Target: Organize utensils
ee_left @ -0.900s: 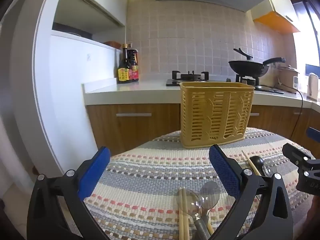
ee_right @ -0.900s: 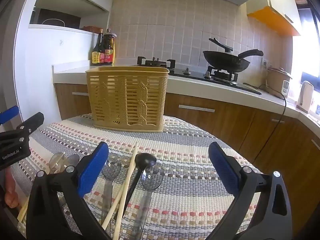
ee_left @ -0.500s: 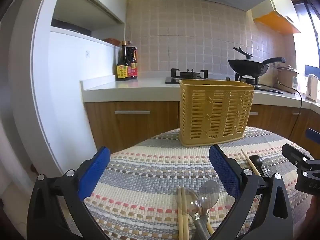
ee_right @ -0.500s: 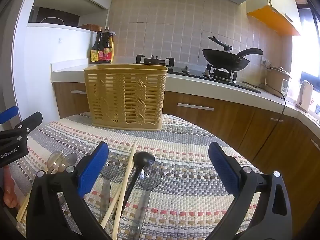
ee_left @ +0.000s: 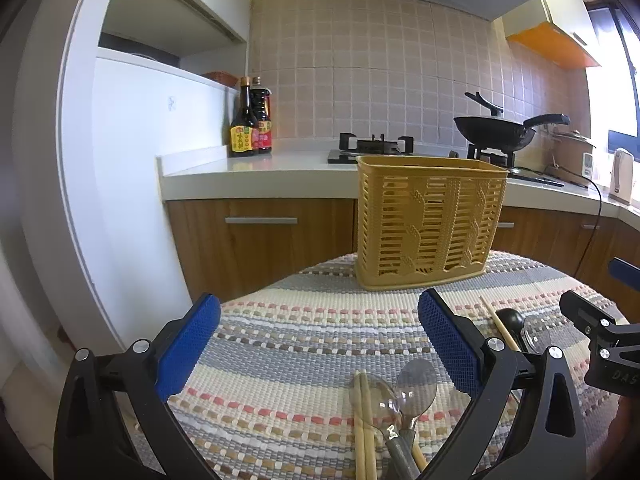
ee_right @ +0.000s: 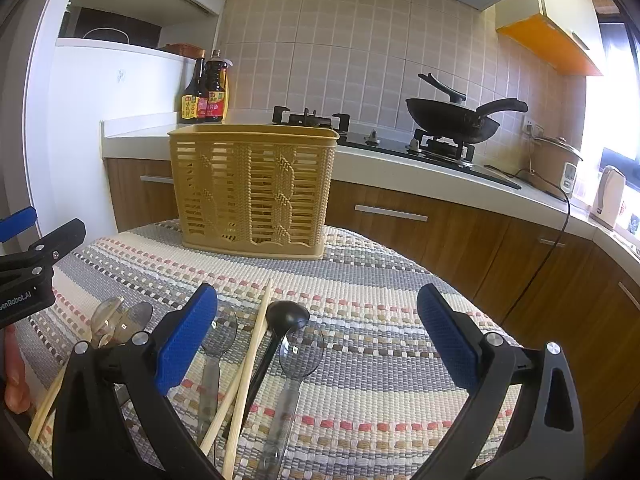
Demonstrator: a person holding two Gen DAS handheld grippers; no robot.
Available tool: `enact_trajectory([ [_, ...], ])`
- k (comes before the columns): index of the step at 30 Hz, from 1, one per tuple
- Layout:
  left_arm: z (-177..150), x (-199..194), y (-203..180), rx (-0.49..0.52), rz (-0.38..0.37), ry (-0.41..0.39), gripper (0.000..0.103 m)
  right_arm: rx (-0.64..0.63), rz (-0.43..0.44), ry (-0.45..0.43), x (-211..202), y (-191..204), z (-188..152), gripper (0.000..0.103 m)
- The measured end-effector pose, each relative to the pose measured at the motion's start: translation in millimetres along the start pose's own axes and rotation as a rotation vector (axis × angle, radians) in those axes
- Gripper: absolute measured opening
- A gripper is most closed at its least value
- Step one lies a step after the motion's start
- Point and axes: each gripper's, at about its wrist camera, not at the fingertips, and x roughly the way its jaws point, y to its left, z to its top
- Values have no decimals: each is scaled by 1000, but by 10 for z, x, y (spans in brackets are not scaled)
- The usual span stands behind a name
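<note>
A yellow slotted utensil basket (ee_left: 430,222) (ee_right: 252,188) stands upright at the far side of a round table with a striped woven cloth (ee_left: 300,332) (ee_right: 380,320). My left gripper (ee_left: 320,344) hovers open above the cloth; two clear spoons (ee_left: 400,392) and wooden chopsticks (ee_left: 362,424) lie below its right finger. My right gripper (ee_right: 318,340) is open too, over a black ladle (ee_right: 286,318), chopsticks (ee_right: 252,360) and clear spoons (ee_right: 298,360). Nothing is between either pair of jaws. The right gripper's finger shows at the right edge of the left wrist view.
A kitchen counter (ee_left: 260,172) runs behind the table with two sauce bottles (ee_left: 250,128), a gas hob (ee_right: 312,118), a black wok (ee_right: 452,118), a rice cooker (ee_right: 556,164) and a kettle (ee_right: 608,198). Wooden cabinets sit below. A white wall unit (ee_left: 120,160) stands left.
Both views have shifted slightly: the basket sits a little higher in frame and nearer. The utensils lie where they were and both grippers stay open.
</note>
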Motion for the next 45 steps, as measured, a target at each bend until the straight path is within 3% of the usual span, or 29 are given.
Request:
enact_trajectory([
  [19,16,14,-36,11,-50,11,96,0,2,1,5,11,0,96],
  [45,38,33,-18,3,-31,24,96,-7,-1,2,5,20,-1,96],
])
